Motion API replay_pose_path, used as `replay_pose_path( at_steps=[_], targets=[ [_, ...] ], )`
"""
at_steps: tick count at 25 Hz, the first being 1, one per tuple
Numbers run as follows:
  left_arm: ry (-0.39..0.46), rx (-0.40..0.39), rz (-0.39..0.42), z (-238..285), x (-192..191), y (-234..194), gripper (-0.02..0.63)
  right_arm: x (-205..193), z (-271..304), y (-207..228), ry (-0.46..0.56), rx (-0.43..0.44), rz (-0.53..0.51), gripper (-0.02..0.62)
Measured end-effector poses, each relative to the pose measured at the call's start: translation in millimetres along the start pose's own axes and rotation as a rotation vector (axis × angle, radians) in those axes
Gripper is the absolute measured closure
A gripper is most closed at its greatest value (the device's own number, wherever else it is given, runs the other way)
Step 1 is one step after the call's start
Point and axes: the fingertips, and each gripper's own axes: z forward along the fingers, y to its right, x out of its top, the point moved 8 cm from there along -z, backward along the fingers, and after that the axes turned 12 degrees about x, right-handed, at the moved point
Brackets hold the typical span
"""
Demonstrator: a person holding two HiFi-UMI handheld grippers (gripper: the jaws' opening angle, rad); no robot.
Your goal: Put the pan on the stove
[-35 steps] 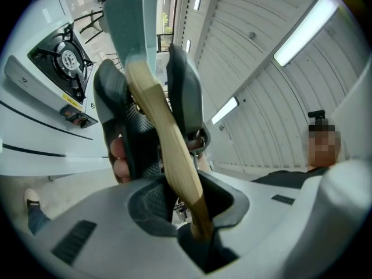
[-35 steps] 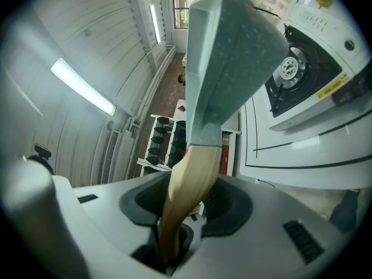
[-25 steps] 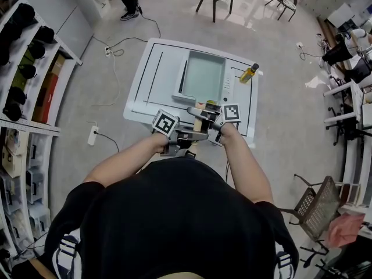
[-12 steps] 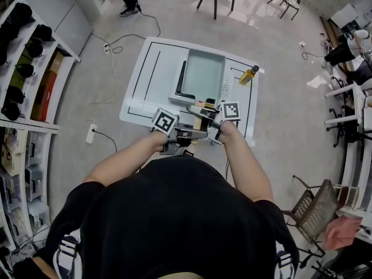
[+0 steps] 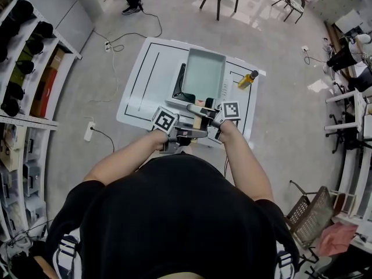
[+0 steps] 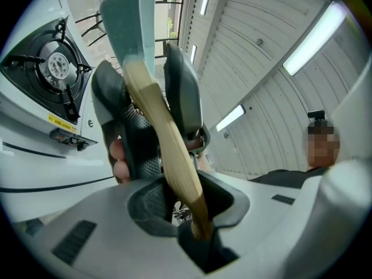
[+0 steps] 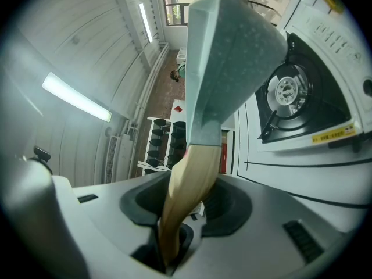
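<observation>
**Ana:** Grey floor all round, white worktop (image 5: 139,92) dead centre. Where's the pan?

**Ben:** The pan (image 5: 203,73) is up in the air over the stove (image 5: 179,86), carried by its wooden handle (image 5: 197,121). The left claw (image 6: 195,228) is clamped on the tail end of it. The right claw (image 7: 173,234) is clamped on it too, further up towards the pan body.

**Ana:** Is it down yet?

**Ben:** Not by my reading. Both gripper views show the burner (image 7: 288,92) bare beside the pan's underside, so it looks clear of the supports.

**Ana:** So how do you land it well?

**Ben:** I'd level it first. With a long handle and the weight out front, the far edge will likely want to dip. Centre it over the burner ring and bring both claws down together. Loosen the grip only once it sits flat.

**Ana:** Anything inside it?

**Ben:** It looks empty from the head view, just a pale, bare bottom. The other container is a bottle (image 5: 247,79) with yellow liquid and a dark cap. It's on the worktop just right of the stove, apart from the pan. I'd keep the pan's swing away from that side.
</observation>
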Motion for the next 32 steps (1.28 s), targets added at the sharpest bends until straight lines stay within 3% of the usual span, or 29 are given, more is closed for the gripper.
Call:
replay_pose_path(
  at_steps=[7, 13, 17, 26, 32],
  targets=[
    [0.028, 0.008, 0.005, 14, 18, 2, 0.504, 20, -10, -4, -0.023, 0.012, 0.008, 0.443],
    [0.054, 0.039, 0.107, 14, 33, 6, 0.504, 29, -7, 0, -0.056, 0.017, 0.015, 0.443],
    [0.066, 0.033, 0.027, 21, 33, 0, 0.503, 36, -11, 1, -0.076, 0.023, 0.019, 0.443],
    [0.072, 0.067, 0.095, 21, 41, 0, 0.503, 41, -12, 5, -0.085, 0.033, 0.031, 0.445],
    [0.054, 0.062, 0.028, 23, 36, -7, 0.503, 39, -14, 7, -0.066, 0.046, 0.043, 0.445]
  ],
)
